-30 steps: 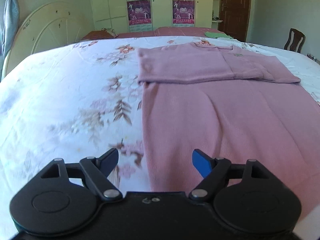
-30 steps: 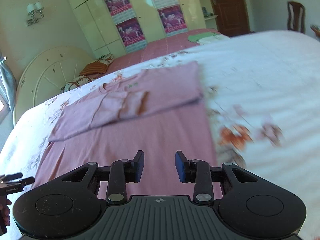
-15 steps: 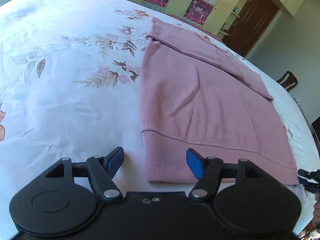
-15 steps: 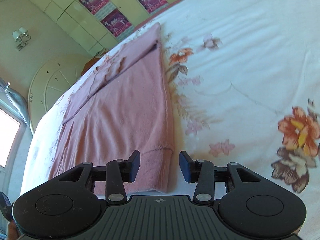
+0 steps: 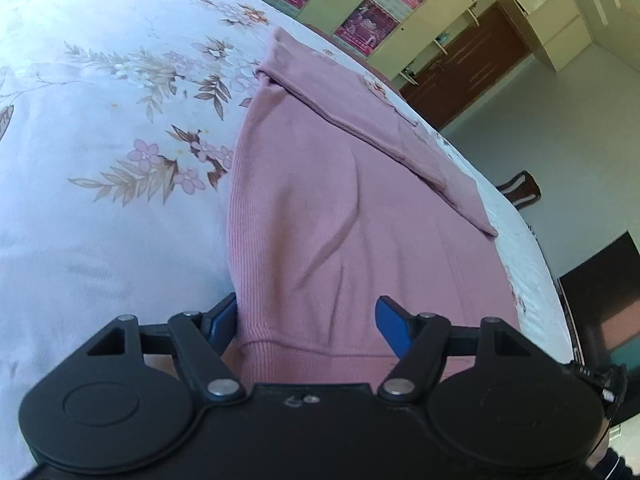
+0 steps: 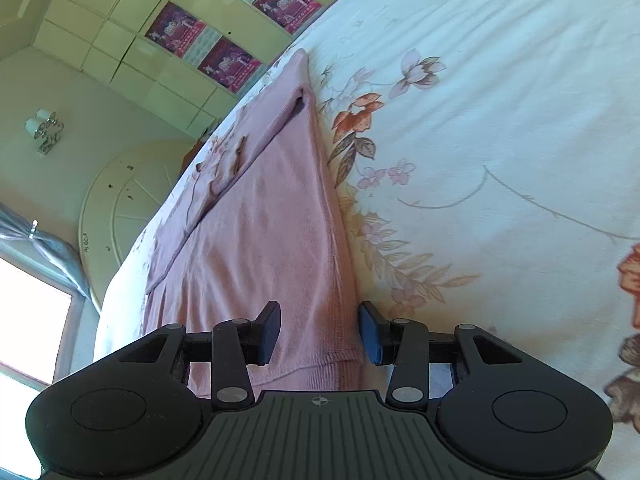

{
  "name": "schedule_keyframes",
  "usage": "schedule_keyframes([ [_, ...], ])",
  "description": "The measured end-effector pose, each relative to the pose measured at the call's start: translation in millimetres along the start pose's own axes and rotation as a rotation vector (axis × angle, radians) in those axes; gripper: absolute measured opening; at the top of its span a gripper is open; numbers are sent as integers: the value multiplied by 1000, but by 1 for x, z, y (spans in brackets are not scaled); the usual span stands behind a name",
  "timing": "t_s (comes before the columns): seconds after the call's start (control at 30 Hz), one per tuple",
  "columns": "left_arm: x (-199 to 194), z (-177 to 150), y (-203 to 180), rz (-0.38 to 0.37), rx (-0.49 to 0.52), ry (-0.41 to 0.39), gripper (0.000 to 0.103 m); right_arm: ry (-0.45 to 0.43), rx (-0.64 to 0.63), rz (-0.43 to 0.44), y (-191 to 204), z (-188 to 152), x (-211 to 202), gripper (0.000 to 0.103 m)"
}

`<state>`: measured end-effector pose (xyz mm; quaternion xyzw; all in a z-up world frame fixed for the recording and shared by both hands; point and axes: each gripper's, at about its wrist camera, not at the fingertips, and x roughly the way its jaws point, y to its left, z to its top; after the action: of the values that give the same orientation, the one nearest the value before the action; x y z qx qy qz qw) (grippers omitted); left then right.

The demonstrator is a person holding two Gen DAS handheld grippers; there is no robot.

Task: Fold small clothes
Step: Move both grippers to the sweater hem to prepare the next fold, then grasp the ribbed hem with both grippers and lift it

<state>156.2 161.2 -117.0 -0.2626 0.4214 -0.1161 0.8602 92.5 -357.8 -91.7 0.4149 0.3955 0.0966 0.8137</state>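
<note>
A pink knit sweater [image 5: 320,208] lies flat on the floral bedsheet [image 5: 100,128], its sleeves folded across the far part. My left gripper [image 5: 306,322] is open, its blue fingers astride the sweater's near left hem corner. In the right wrist view the sweater [image 6: 260,240] stretches away, and my right gripper [image 6: 318,332] is open with its fingers astride the near right hem corner. Neither gripper has closed on the cloth.
The bed's white headboard [image 6: 120,192] stands at the far left in the right wrist view. A cupboard wall with posters [image 5: 360,16] and a brown door [image 5: 472,64] are behind the bed. A chair [image 5: 520,190] stands past the bed's right side.
Both grippers have dropped low and moved forward onto the sweater's near hem, so each hem corner now sits between open fingers. The sweater itself has not moved.
</note>
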Motion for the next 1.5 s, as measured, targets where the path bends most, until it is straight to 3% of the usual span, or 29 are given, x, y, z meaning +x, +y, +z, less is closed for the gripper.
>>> schedule_keyframes([
  [0.17,-11,-20,5,-40,9,-15,65,88,-95,45,4,-19,-8,43],
  [0.33,-1,-7,11,-64,-50,-39,67,78,-38,71,-4,-23,-10,42],
  [0.43,8,1,5,-38,-27,-40,63,76,-30,72,1,-14,0,42],
  [0.47,10,2,3,-21,-18,-42,54,78,-27,73,2,-12,2,42],
  [0.5,9,2,0,15,-1,-46,33,78,-24,77,2,-11,4,41],
  [0.53,9,2,-1,45,8,-47,17,77,-33,71,4,-11,5,29],
  [0.57,5,1,-1,34,3,-61,10,91,-58,54,7,-11,7,13],
  [0.63,-18,-5,-7,-30,35,-162,10,77,-80,53,12,-15,2,13],
  [0.7,-30,-8,-8,-22,47,-190,10,30,-86,95,16,-17,-13,13],
  [0.8,-17,-14,5,41,41,-127,10,-9,-95,111,16,-21,-22,13],
  [0.87,-8,-18,9,57,28,-93,11,54,-85,38,8,-24,-4,13],
  [1.07,-10,-22,21,-9,-46,-108,28,60,-48,35,5,-25,-1,13],
  [1.2,-7,-18,25,-51,-95,-114,41,22,-19,27,2,-22,-7,31],
  [1.3,-2,-14,22,-58,-107,-124,49,6,-30,13,5,-17,-4,33],
  [1.33,0,-13,18,-43,-93,-125,48,4,-35,11,6,-16,-3,33],
  [1.37,1,-13,15,-14,-72,-125,38,4,-42,11,6,-15,-2,33],
  [1.4,2,-12,11,26,-51,-120,7,9,-44,15,6,-15,0,33],
  [1.47,-3,-15,8,19,-21,-124,9,33,-48,24,6,-13,0,28],
  [1.5,-8,-18,6,9,-5,-141,8,60,-84,18,9,-14,0,16],
])
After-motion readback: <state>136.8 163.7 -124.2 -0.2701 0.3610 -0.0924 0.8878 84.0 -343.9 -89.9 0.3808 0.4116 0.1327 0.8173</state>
